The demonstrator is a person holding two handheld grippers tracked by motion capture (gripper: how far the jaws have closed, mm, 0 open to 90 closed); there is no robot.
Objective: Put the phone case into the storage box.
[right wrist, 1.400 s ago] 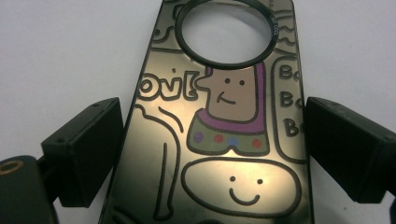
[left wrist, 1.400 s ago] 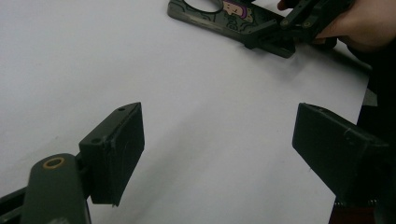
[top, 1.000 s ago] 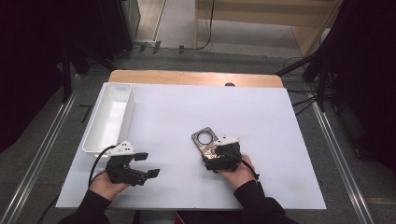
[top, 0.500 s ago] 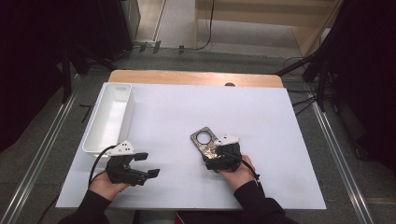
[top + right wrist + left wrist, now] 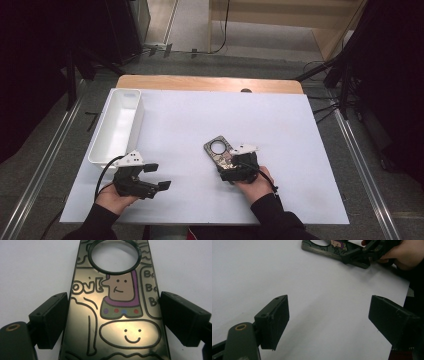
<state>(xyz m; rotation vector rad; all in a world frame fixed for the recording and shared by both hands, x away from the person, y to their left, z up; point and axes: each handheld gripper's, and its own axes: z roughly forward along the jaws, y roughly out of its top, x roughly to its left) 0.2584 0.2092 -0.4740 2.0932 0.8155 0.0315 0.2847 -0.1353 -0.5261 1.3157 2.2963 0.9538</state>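
The right gripper point(image 5: 231, 167) is sitting over the near end of a dark, flat phone case with a round camera hole and cartoon drawings point(image 5: 219, 151), which is lying near the middle of the white surface point(image 5: 280, 130); nothing is shifting from a second ago. The left gripper point(image 5: 156, 176) is resting wide and empty, near a white oblong plastic tray point(image 5: 119, 125). In the right gripper view the jaws are flanking the case, having edged slightly inward, seemingly just touching its sides, so a grasp looks imminent.
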